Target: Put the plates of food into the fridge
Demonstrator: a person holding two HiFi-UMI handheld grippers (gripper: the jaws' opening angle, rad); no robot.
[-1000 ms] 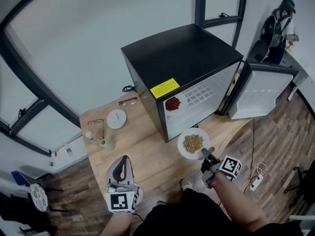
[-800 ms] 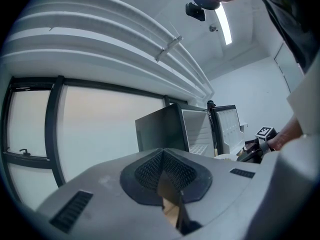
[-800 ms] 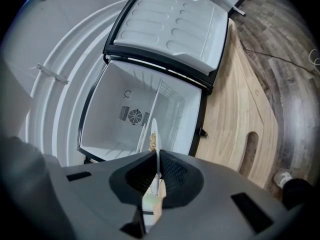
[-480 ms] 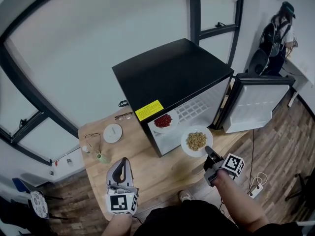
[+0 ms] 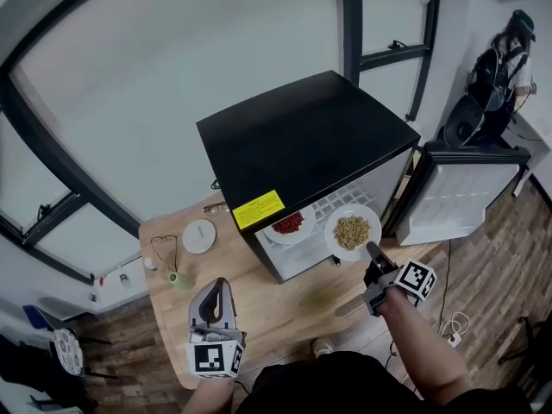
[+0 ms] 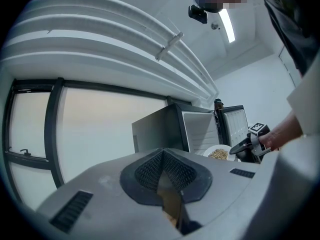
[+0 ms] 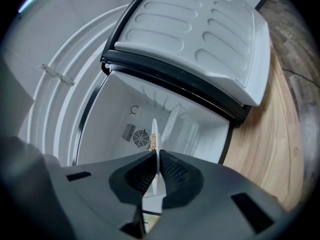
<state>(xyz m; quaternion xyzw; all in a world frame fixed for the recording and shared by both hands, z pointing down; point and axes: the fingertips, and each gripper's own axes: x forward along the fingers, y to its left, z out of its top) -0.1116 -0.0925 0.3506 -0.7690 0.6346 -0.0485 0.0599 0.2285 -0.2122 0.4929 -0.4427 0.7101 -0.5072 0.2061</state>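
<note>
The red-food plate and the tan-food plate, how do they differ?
The red-food plate rests inside the fridge, holding red bits; the tan-food plate, with tan grains, is clamped in the right gripper at the opening. Both are round, white.

Glossy white plate [image 5: 339, 245], wood-grain table [image 5: 259, 300]

Head view steeply down from above; gripper views level, right's seemingly nearer the shared fridge [image 5: 302, 136].

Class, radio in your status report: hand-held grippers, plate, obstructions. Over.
Right hand-held gripper shut on grain plate at the open fridge. Left hand-held gripper shut, empty. Red-food plate already shelved; door open, nothing blocking.
</note>
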